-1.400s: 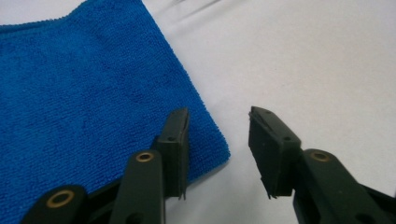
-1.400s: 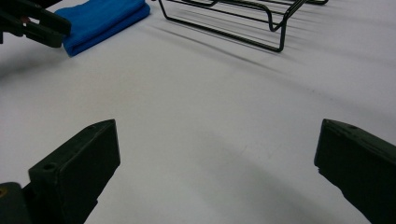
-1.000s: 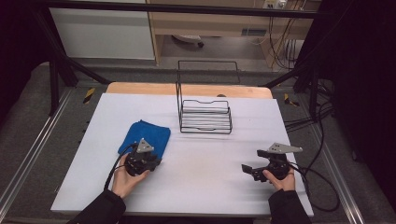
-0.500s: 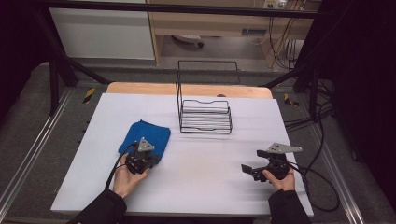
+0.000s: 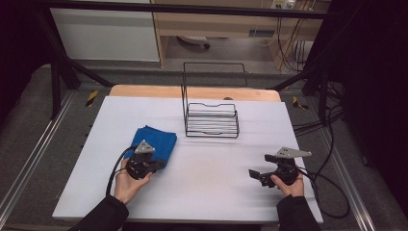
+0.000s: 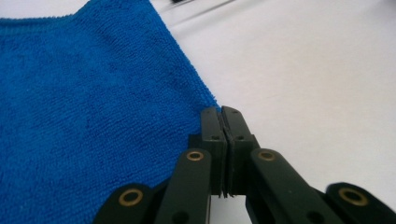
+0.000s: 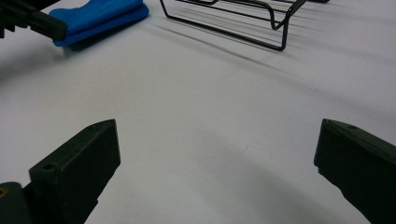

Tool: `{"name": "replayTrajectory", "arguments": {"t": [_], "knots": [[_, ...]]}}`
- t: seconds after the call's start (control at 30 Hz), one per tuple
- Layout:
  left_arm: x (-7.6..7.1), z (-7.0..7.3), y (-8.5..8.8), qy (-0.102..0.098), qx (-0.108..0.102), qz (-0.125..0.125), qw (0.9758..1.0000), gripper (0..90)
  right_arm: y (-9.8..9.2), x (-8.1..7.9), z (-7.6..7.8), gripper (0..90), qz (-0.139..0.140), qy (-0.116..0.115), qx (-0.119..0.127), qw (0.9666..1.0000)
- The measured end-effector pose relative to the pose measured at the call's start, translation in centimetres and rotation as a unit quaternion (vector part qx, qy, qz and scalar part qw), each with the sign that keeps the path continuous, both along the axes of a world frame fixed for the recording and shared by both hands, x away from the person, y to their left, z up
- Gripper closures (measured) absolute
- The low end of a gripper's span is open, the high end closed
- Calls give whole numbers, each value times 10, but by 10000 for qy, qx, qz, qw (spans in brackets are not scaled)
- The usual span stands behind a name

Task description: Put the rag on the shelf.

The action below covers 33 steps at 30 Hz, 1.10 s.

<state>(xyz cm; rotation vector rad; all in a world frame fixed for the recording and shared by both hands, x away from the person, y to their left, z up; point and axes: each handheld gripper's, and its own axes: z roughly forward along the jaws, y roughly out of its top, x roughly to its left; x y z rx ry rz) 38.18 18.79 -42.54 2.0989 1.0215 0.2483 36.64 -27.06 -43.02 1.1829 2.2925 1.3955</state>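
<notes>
White bench (image 5: 202, 192) surface, bare apart from two items; a strip of pale wood shows along its far edge, and dark floor, metal rails and trailing cables surround it.

Change since the earlier frames: the left hand-held gripper (image 5: 155, 165) has just been closing its jaws. In the left gripper view the two jaws now stand pressed flat together at the near right corner of the blue cloth (image 6: 93, 116). Whether any fabric is actually pinched between the pads cannot be told from that view; the cloth edge runs right up to the tips. Cloth, rack and right hand-held gripper sit as they did before, with no visible shift.

Pose: the left hand (image 5: 127, 180) comes in from the near edge of the bench and grips the tool low, jaws pointing away toward the cloth, grey plate uppermost. The right hand (image 5: 288, 185) rests near the near right corner, holding the right hand-held gripper (image 5: 254, 174) level with its jaws pointing toward the bench's centre. Those jaws stand wide apart with bare bench between them and nothing held.

Position of items: the blue cloth lies folded on the left half of the bench, well apart from the near edge. The black wire rack (image 5: 211, 118) stands near the middle of the far edge, just beside the cloth's far right corner but not touching it.
</notes>
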Motion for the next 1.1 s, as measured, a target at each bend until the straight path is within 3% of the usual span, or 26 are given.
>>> {"name": "replayTrajectory", "arguments": {"t": [0.23, 0.37, 0.67, 0.77, 0.8, 0.9, 0.97, 1.03, 1.1], "knots": [[-11, 3, -16, 97, -141, -224, 9996, 884, 0, 0, 0, 11, 10, 9, -3, 10000], [-22, 4, -36, 179, -269, -448, 9985, 883, 0, 0, 0, 12, 6, 20, 8, 10000], [-25, -9, -62, 116, -76, -674, 9976, 859, 1, 0, 0, 14, 1, 12, 0, 10000], [-25, -6, -58, 77, -251, -720, 9971, 757, 2, 0, 0, 17, 6, 4, -19, 10000], [-24, 1, -51, -49, -306, -757, 9966, 685, 3, 0, 0, 26, -12, 9, -45, 10000], [-24, 8, -41, -194, -273, -721, 9968, 550, 7, 0, 1, 27, -66, 6, -135, 9999], [-21, 12, -28, -303, -281, -641, 9971, 518, 10, -1, 1, 30, -80, -13, -151, 9999], [-16, 15, -7, -331, -248, -471, 9980, 411, 21, -2, 5, 35, -118, -27, -163, 9998], [-15, 15, 0, -350, -188, -414, 9984, 356, 32, -3, 7, 35, -120, -39, -204, 9997]]}}
